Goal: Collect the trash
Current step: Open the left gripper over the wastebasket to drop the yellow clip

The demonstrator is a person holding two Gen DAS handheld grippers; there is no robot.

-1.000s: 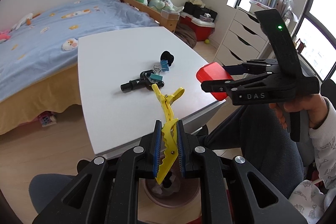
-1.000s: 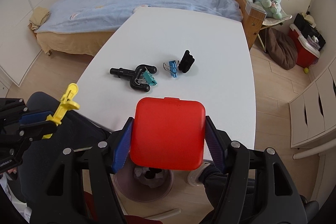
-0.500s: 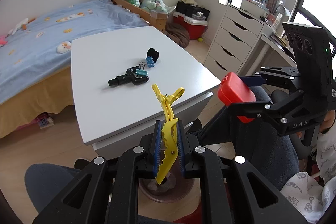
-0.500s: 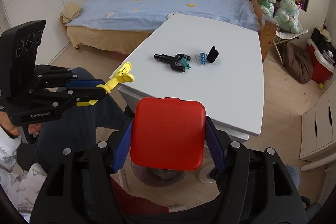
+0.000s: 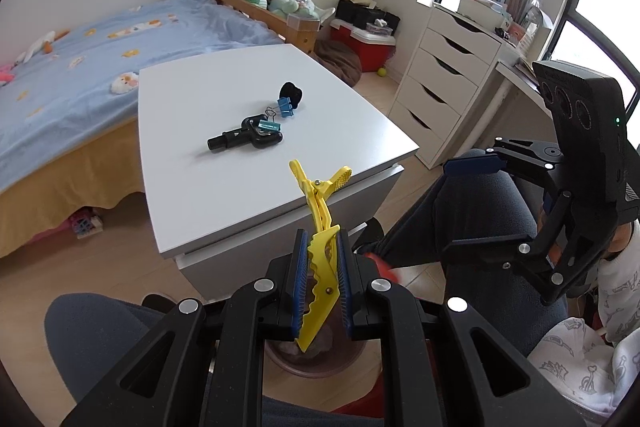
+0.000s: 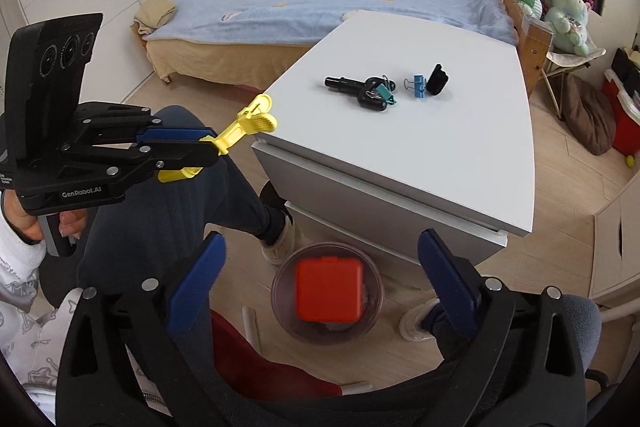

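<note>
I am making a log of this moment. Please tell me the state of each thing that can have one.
Left hand-held gripper: shut on the yellow clip.
Right hand-held gripper: open, empty.
Red box: in the bin, blurred.
Black tool: lying on the white table.
Blue binder clip: on the table.
Teal binder clip: against the black tool.

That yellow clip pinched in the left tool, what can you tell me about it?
The yellow clip is a long, glossy plastic hair clip of the crocodile kind, with toothed jaws and a small metal pivot. The left tool is shut on its jaw end, blue pads pressing both flat sides, so its two ribbed thumb tabs splay forward. It touches nothing else, held in the air short of the white table's near edge and, in the left view, above the brown bin on the floor.
</note>
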